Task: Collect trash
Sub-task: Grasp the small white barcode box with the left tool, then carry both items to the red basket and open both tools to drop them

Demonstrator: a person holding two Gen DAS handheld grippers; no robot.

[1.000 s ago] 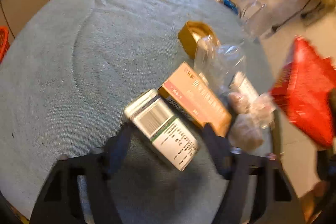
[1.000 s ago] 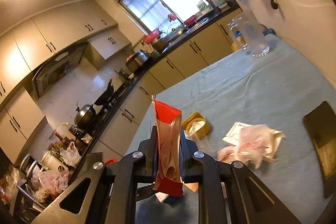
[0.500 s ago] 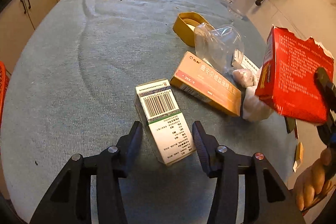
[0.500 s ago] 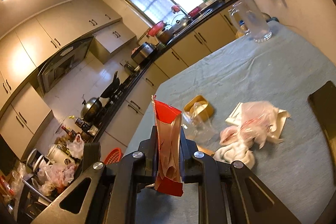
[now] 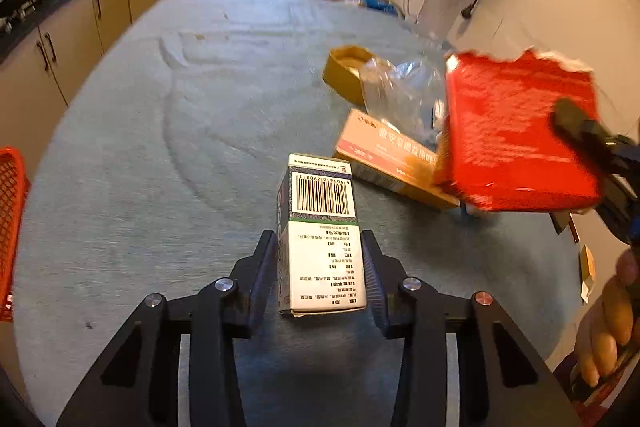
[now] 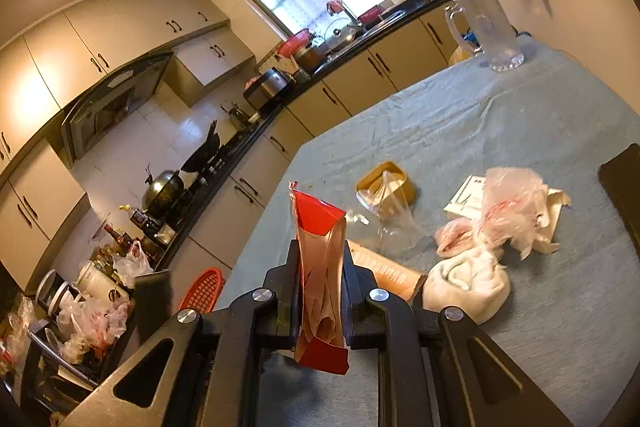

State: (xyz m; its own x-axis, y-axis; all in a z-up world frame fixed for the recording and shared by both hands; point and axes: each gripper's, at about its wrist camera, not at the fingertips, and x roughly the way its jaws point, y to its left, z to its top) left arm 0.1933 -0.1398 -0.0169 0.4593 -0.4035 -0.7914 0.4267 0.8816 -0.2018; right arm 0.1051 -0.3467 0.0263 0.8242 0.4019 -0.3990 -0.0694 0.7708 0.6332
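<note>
Since one second ago: the left gripper (image 5: 320, 267) has squared up over the white box with the barcode (image 5: 322, 227), which lay slanted ahead of it earlier and now runs straight between the fingers on the grey-green tablecloth (image 5: 160, 147). Its jaws have just been closing; both pads now sit at the box's long sides, the right one with at most a sliver of gap, so a firm clamp cannot be confirmed. The right gripper (image 6: 322, 291) stays pressed together on the flattened red carton (image 6: 320, 267), as before. In the left wrist view that carton (image 5: 516, 135) has come in from the right edge and now hangs in front of the orange box (image 5: 384, 155), blurred.

Left wrist view only: the barcode box, the person's hand (image 5: 608, 323) at the lower right, and a red mesh basket (image 5: 10, 227) at the left edge.

Right wrist view only: a white cloth bundle (image 6: 468, 283), crumpled pink-white plastic bags (image 6: 516, 211), a glass jug (image 6: 492, 27) at the table's far end, and the stove side of the kitchen.

Both views: a yellow tub (image 6: 384, 183) and a clear plastic bag (image 5: 400, 91).
</note>
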